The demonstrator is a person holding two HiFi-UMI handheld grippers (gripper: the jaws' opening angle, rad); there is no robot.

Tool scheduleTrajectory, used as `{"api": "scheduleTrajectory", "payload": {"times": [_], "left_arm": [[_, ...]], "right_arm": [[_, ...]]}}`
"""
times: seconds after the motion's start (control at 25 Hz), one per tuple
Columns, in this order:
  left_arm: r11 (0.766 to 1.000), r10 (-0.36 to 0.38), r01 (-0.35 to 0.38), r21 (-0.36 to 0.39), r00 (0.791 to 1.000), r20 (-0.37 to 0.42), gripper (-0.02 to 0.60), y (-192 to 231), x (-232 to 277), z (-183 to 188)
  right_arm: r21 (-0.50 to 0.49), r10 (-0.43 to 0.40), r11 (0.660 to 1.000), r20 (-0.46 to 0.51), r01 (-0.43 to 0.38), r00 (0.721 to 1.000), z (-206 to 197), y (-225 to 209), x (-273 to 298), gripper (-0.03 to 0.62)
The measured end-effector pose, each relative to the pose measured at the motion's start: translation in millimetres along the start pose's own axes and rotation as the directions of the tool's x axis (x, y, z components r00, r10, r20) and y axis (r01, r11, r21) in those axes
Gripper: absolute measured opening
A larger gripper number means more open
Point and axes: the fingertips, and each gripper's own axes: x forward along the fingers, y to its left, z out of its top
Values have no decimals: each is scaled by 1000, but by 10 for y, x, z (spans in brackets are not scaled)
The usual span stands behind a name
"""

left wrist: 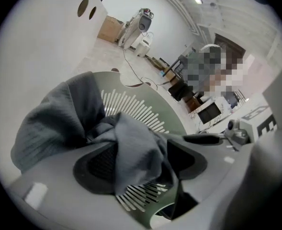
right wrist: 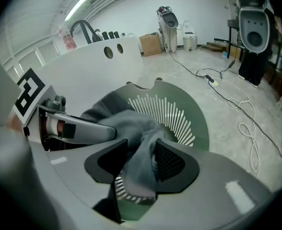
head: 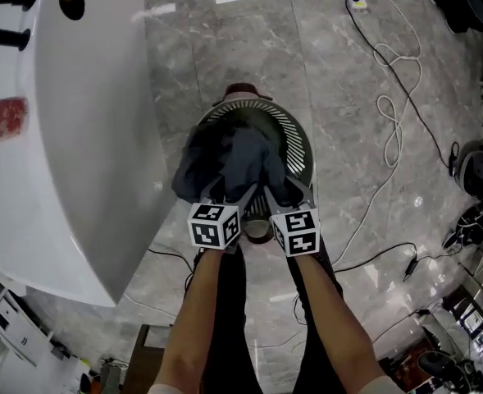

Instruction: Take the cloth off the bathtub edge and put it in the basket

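Just beside the bathtub point(head: 85, 138), the cloth point(head: 225, 164) lies heaped across the basket point(head: 297, 142), one lobe hanging over the tub-side rim. The left tool point(left wrist: 141, 159) is released, a fold lying slack between its jaws; the right tool point(right wrist: 140, 164) is clenched on a hanging strip. Withdrawing either tool with fabric snagged on a pad would likely drag the cloth over the rim to the floor point(head: 348, 97).

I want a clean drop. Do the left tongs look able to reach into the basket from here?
Probably yes: the left tongs hang just above the basket's open mouth, with only the cloth draped between them and it.
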Motion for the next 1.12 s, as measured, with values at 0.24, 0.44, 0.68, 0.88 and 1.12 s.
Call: {"api": "scheduleTrajectory", "payload": {"times": [0.24, 0.44, 0.68, 0.88, 1.12], "left_arm": [[998, -29, 29, 55, 1000, -2, 360, -228, -124, 78], [992, -27, 31, 124, 999, -31, 360, -418, -487, 115], [982, -43, 50, 183, 998, -43, 360, -728, -1075, 300], [970, -62, 71, 232, 997, -46, 360, -994, -1615, 435], [952, -83, 92, 291, 996, -43, 360, -1198, -2183, 568]], "right_arm": [[-15, -20, 1000, 35, 20, 999, 100, 41, -242, 160], [-20, -45, 999, 36, 46, 998, 177, 123, -605, 160], [-31, -53, 998, 48, 55, 997, 388, 375, -1172, 161], [-53, -67, 996, 56, 70, 996, 562, 654, -1697, 161], [-91, -92, 991, 71, 98, 993, 786, 992, -2170, 161]]}}
